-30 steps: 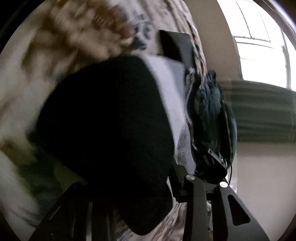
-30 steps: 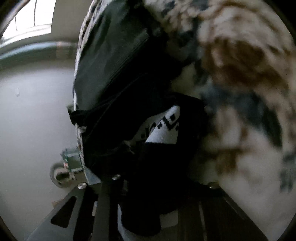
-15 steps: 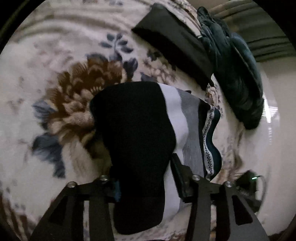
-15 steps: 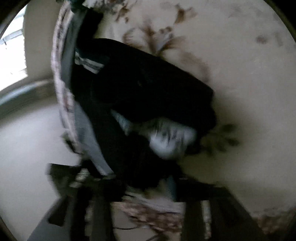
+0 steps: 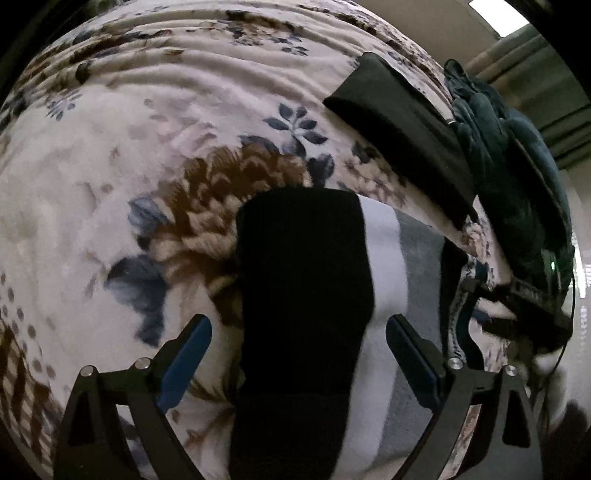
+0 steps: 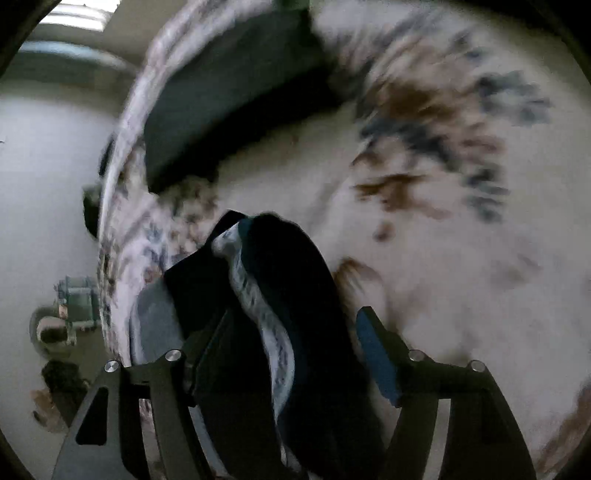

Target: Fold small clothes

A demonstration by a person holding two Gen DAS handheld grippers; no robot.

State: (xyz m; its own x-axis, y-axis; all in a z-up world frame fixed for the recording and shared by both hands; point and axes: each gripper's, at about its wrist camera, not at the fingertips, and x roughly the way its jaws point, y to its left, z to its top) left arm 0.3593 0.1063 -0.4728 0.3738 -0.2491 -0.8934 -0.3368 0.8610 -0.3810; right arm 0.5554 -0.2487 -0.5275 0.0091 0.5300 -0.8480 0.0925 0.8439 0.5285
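While both claws spread, the folded sock [image 5: 306,295] lies on a bed covered by a cream blanket [image 5: 147,147] with big brown and blue flowers. The sock is mostly black, with a white band, a grey band and a thin patterned edge on the side nearer the bed's rim. It sits right beside the large brown bloom in the blanket's print.

The left claw [image 5: 298,338] is opening; its blue pads [image 5: 184,360] stand clear on either side of the sock, touching nothing. The right claw [image 6: 291,341] is opening too, over the patterned end of the same sock [image 6: 280,280]; its right pad is off the cloth, while the left one is dark against the fabric and I cannot tell whether it touches.

Beyond the sock, toward the bed's edge, lies a flat folded black garment [image 5: 402,136], and past that a rumpled dark teal one [image 5: 517,177] hangs at the rim. Further off are a pale wall, grey curtains [image 5: 546,103] and bright window light [image 6: 77,14]. Below the bed's edge, the floor holds some blurred small things I cannot make out.
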